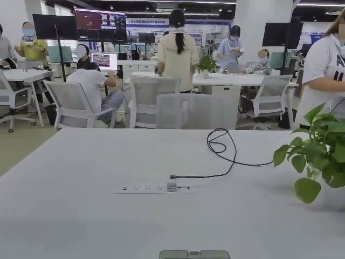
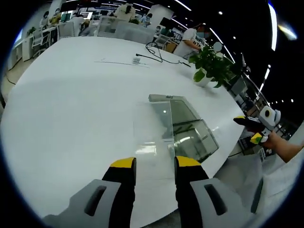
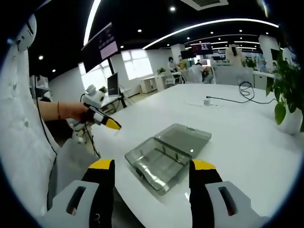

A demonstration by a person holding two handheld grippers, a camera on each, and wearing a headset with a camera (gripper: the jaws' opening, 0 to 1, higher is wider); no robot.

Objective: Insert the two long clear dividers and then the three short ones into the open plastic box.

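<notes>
1. Open clear box (image 3: 166,156) lying flat on white table (image 3: 247,137), close to its near edge, lid folded out beside it.
2. Right gripper (image 3: 153,165) facing box, box just ahead; jaws wide apart, holding nothing.
3. Left gripper (image 2: 152,164) low over table, box ahead to its right; jaws partly apart, holding nothing.

- Box (image 3: 164,156): clear smoky plastic, glossy, smooth.
- Table (image 1: 70,216): white top, matt, smooth.
- Left gripper (image 2: 152,164) & right gripper (image 3: 152,166): matt grey plastic bodies.
- Plant leaves (image 1: 318,156): glossy.
</notes>
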